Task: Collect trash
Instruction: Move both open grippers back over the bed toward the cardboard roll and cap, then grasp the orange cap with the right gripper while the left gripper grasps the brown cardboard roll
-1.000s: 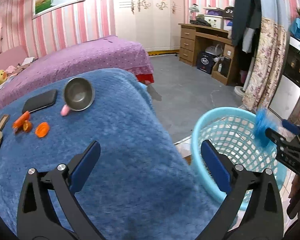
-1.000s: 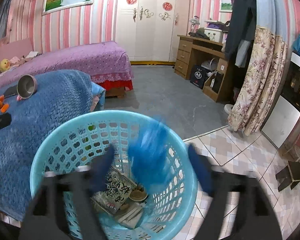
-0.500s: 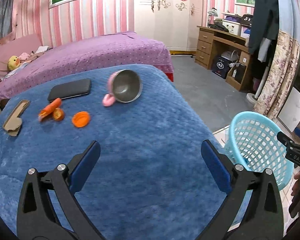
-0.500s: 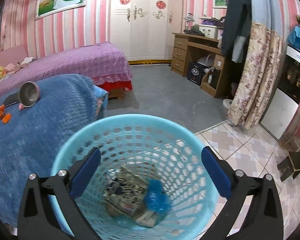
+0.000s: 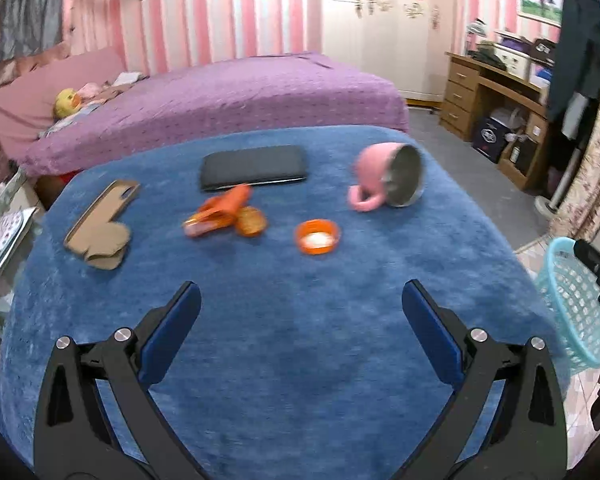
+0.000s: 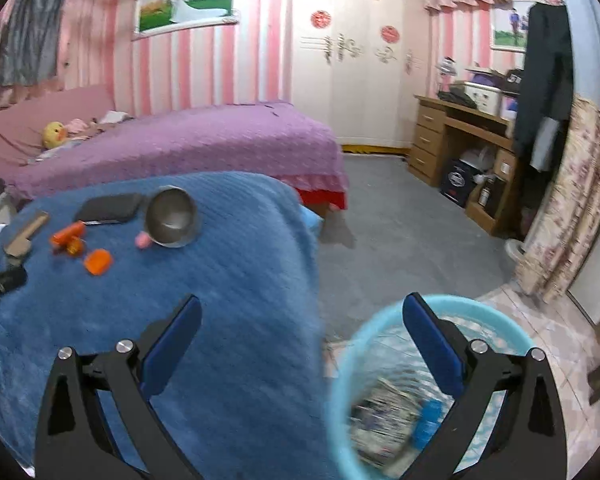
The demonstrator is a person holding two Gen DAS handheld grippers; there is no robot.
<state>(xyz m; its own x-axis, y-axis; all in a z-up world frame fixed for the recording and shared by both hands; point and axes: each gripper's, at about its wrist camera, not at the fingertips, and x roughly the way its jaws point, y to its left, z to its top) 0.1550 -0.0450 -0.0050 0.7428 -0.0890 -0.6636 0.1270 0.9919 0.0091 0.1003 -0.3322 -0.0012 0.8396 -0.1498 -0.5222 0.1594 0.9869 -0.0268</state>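
Observation:
On the blue blanket (image 5: 300, 344) lie an orange wrapper (image 5: 220, 210), an orange lid (image 5: 317, 237) and a torn piece of cardboard (image 5: 100, 232). My left gripper (image 5: 300, 312) hangs open above the blanket, short of them, with nothing between its fingers. My right gripper (image 6: 300, 328) is open and empty over the blanket's edge, beside the light blue basket (image 6: 500, 320). In the basket lie a blue wad (image 6: 428, 420) and printed wrappers (image 6: 380, 412). The basket (image 5: 572, 304) also shows at the right in the left wrist view.
A pink mug (image 5: 384, 176) lies on its side by a black phone (image 5: 254, 167). A purple bed (image 5: 220, 100) stands behind, a wooden desk (image 6: 460, 136) and floral curtain (image 6: 572, 200) to the right. The right gripper's tip (image 5: 596, 264) juts in by the basket.
The blue wad dropped from my right gripper into the basket and its jaws opened wide. Both grippers swung left, away from the basket, toward the items on the blanket.

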